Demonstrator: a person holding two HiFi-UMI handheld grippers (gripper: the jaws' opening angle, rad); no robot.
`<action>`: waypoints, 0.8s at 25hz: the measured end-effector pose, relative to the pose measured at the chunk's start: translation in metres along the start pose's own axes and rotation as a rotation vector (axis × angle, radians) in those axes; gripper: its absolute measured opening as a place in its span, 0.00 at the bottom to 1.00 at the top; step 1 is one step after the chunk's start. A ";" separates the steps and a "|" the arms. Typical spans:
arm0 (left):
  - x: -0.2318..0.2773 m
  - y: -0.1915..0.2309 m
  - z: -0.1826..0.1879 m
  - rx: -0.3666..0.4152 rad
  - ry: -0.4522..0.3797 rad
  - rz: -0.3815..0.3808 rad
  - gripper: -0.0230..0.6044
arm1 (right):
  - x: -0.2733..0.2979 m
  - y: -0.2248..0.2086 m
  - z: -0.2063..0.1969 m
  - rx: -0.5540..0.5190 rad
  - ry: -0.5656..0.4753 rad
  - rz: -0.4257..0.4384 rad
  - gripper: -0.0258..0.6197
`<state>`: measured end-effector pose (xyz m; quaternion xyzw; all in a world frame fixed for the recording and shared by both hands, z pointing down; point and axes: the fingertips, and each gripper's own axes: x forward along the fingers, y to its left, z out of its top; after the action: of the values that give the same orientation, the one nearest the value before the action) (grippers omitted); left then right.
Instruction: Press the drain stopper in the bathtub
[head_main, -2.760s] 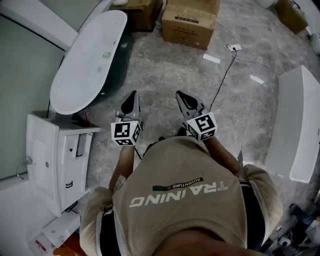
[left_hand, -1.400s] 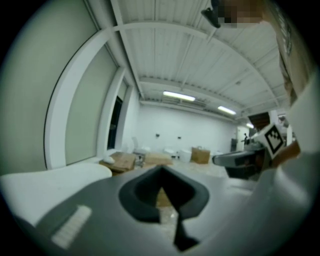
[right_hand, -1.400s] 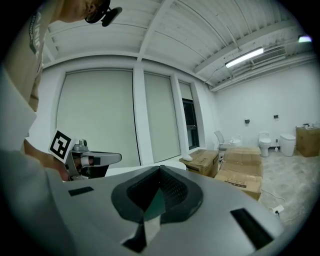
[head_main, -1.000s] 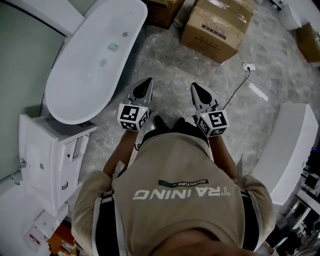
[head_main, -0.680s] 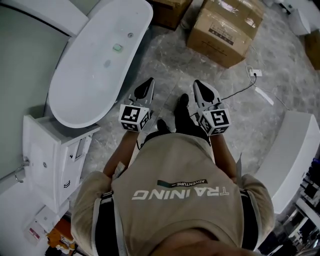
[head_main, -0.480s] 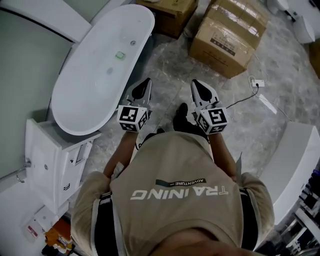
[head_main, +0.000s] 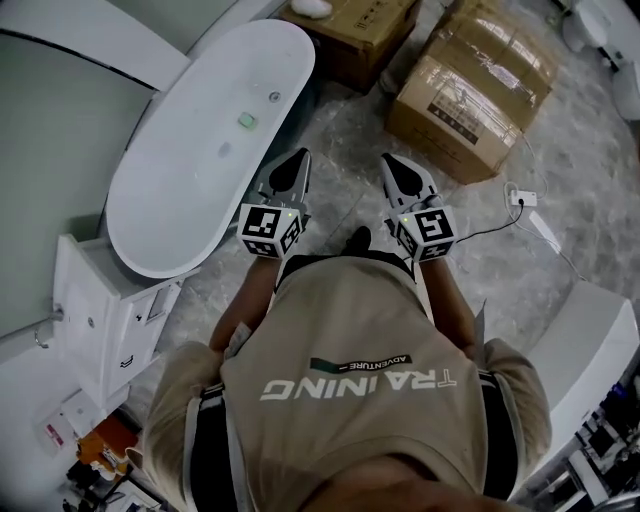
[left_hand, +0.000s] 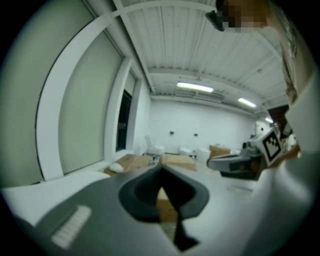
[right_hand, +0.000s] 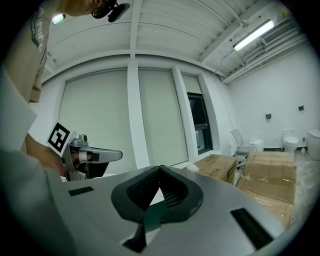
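Note:
The white oval bathtub (head_main: 190, 190) lies at the upper left of the head view. On its floor are a small round fitting (head_main: 274, 97), a green patch (head_main: 247, 120) and a grey round spot (head_main: 224, 150); I cannot tell which is the drain stopper. My left gripper (head_main: 299, 158) is held over the floor beside the tub's right rim, shut and with nothing in it. My right gripper (head_main: 388, 163) is level with it further right, also shut on nothing. In the gripper views the left gripper's (left_hand: 161, 170) and right gripper's (right_hand: 160, 169) jaw tips meet; both look across the room, not into the tub.
Two cardboard boxes (head_main: 474, 92) (head_main: 352, 28) stand on the marble floor beyond the grippers. A white vanity cabinet (head_main: 105, 300) sits against the tub's near end. A power strip with a cable (head_main: 522, 198) lies at the right, near a white fixture (head_main: 590, 345).
The person has walked nearer to the bathtub, so the tub and boxes now lie closer to the grippers. Both grippers stayed shut and side by side.

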<state>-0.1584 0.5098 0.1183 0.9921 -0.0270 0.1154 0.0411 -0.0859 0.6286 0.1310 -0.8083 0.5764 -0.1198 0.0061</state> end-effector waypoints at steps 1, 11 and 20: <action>0.005 0.001 0.000 -0.001 0.005 0.007 0.04 | 0.004 -0.004 0.001 0.005 0.002 0.008 0.05; 0.041 0.033 -0.009 -0.033 0.029 0.052 0.04 | 0.049 -0.028 -0.003 0.016 0.036 0.049 0.05; 0.127 0.076 -0.001 -0.078 -0.003 -0.019 0.04 | 0.103 -0.066 0.013 0.012 0.042 -0.029 0.05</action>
<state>-0.0402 0.4288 0.1545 0.9901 -0.0220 0.1125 0.0806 0.0100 0.5530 0.1475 -0.8138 0.5639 -0.1402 -0.0027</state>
